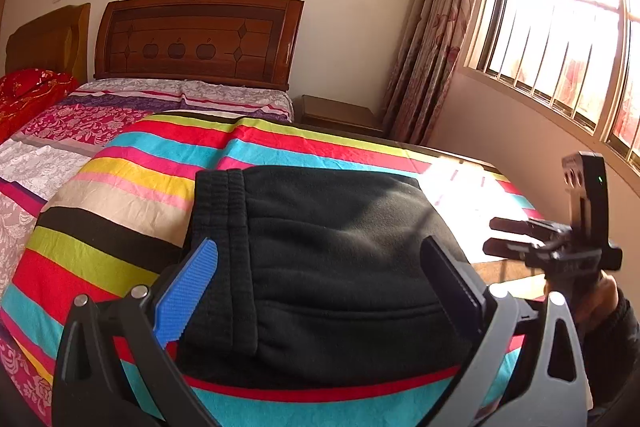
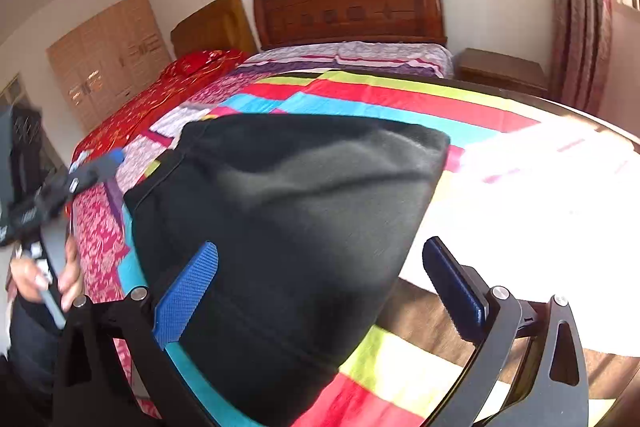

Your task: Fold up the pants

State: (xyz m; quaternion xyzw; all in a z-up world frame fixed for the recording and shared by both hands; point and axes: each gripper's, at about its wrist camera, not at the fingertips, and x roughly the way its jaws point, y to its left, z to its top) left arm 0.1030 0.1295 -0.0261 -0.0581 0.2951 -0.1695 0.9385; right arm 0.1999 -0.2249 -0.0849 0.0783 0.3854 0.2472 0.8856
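Black fleece pants (image 1: pixel 320 267) lie folded, compact, on striped multicolour sheet (image 1: pixel 132 187); fold prob done. Left gripper (image 1: pixel 320 287) + right gripper (image 2: pixel 320 291) fingers spread, holding nothing, clear of cloth.

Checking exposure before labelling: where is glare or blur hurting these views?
Left wrist view: window blown out, sunlit patch on striped sheet washed white. Right wrist view: larger overexposed sheet area; left tool motion-blurred; black pants readable.
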